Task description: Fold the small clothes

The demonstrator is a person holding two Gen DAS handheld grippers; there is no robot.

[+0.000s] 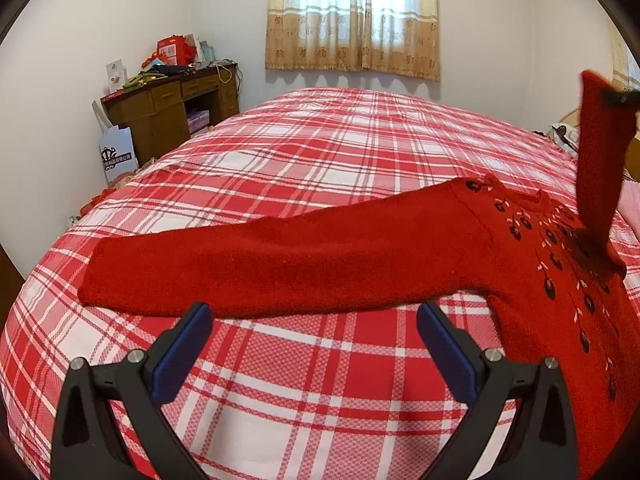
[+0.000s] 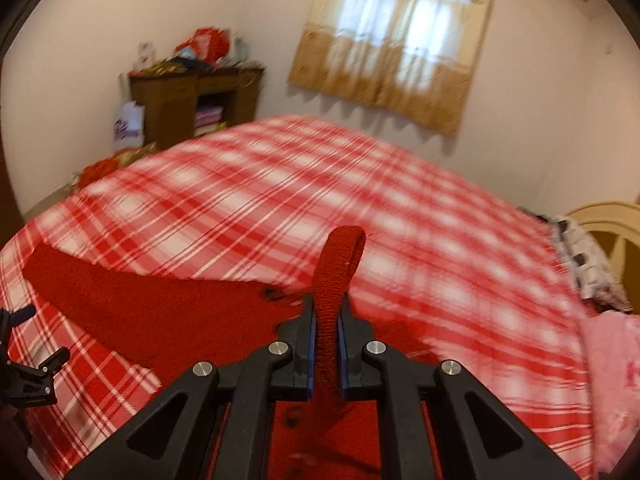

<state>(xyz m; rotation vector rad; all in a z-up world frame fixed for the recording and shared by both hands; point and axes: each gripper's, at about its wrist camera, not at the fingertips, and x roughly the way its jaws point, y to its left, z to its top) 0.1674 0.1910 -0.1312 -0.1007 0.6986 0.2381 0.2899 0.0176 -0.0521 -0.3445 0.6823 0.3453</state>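
Observation:
A small red sweater (image 1: 560, 280) with black and pink flower embroidery lies on the red plaid bed (image 1: 320, 152). Its left sleeve (image 1: 260, 272) stretches flat to the left. My left gripper (image 1: 314, 320) is open and empty, just in front of that sleeve's lower edge. My right gripper (image 2: 326, 312) is shut on the cuff of the other sleeve (image 2: 340, 264), which it holds up off the bed. That raised sleeve also shows in the left wrist view (image 1: 600, 152) at the far right. The flat sleeve shows in the right wrist view (image 2: 140, 300).
A brown desk (image 1: 172, 108) piled with clutter stands at the far left corner, with a white paper bag (image 1: 118, 156) beside it. A curtained window (image 1: 354, 16) is on the far wall. A pink pillow (image 2: 612, 380) and cream headboard (image 2: 608, 220) are at the right.

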